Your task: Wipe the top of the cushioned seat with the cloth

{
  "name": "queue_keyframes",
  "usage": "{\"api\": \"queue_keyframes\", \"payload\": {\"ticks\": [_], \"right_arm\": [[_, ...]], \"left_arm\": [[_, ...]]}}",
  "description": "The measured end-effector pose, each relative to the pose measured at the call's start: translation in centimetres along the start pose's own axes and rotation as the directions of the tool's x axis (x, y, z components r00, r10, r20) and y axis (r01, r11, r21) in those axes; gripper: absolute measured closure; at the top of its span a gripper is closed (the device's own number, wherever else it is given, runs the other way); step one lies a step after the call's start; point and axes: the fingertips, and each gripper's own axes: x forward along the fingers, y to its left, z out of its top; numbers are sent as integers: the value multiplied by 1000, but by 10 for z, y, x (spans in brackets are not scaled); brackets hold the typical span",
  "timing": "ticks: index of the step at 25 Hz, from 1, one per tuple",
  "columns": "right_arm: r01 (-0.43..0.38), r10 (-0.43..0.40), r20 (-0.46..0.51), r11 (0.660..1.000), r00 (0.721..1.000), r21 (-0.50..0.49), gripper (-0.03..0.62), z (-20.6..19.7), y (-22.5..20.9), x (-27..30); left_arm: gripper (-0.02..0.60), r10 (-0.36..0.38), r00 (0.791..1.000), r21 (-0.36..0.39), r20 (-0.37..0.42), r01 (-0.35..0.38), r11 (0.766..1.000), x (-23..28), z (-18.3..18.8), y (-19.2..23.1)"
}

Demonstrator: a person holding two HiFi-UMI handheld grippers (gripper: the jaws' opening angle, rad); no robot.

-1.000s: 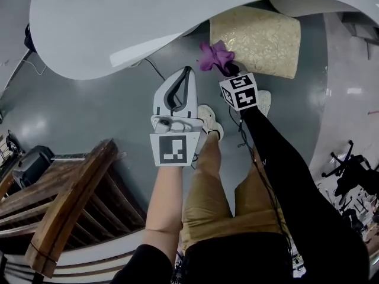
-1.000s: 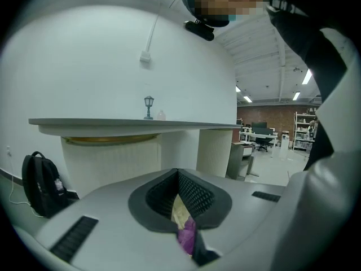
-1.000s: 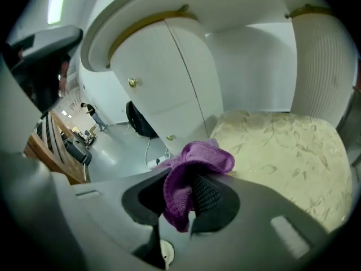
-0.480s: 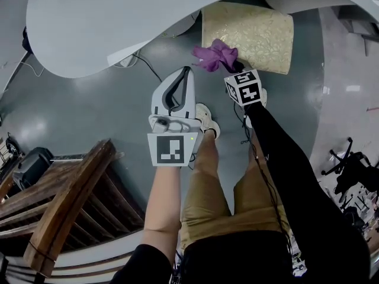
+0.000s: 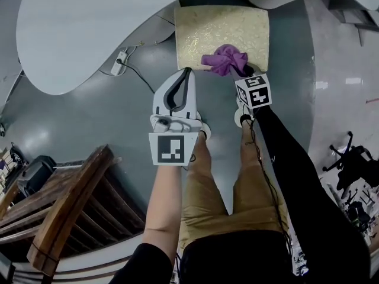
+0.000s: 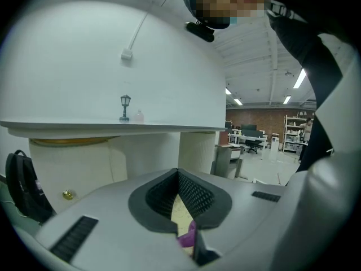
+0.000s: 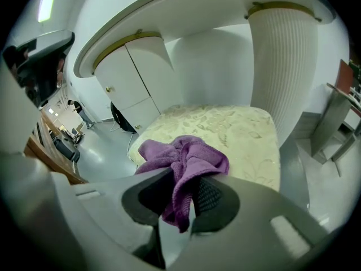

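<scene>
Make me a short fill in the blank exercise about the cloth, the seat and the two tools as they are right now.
The cloth is ___ in colour.
It is clamped in the ___ tool, above the cushioned seat.
The left tool grips ___.
Missing words: purple; right; nothing.

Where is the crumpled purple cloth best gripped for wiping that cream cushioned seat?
Its bunched middle, approached from the near edge of the cream patterned cushioned seat, where the right gripper pinches the crumpled purple cloth now: loose folds spill forward over the cushion, likely free to drag flat.
</scene>
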Motion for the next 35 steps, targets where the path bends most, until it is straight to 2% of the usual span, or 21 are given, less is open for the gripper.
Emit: {"api": "queue_keyframes", "payload": {"ticks": [6,12,18,21,26,29,35], "right_arm": [[33,-33,-13,999,999,3,516,-20,-54,-31],[64,-65,-32,998,997,-23,516,-35,-93,-52],[138,-135,-91,990,987,27,516,-59,-139,-69],[108,-104,-57,992,993,60,516,-58,-146,-77],[29,-35,124,998,992,57,516,-7,-125,-94],[-20,13,178,999,984,38,516,23,-97,-86],[-219,224,211,975,952,-47,516,72,10,-35]], "left_arm": [[575,-16,1000,12,-9,17,1000,23,9,-35],[577,-11,1000,5,-21,11,1000,41,8,-53],[576,-9,1000,14,-23,10,1000,54,8,-61],[576,5,1000,4,-30,-5,1000,55,5,-56],[575,16,999,13,-42,-16,1000,51,6,-39],[575,26,999,24,-33,-25,999,48,8,-24],[575,70,997,14,-36,-70,997,28,8,14]]}}
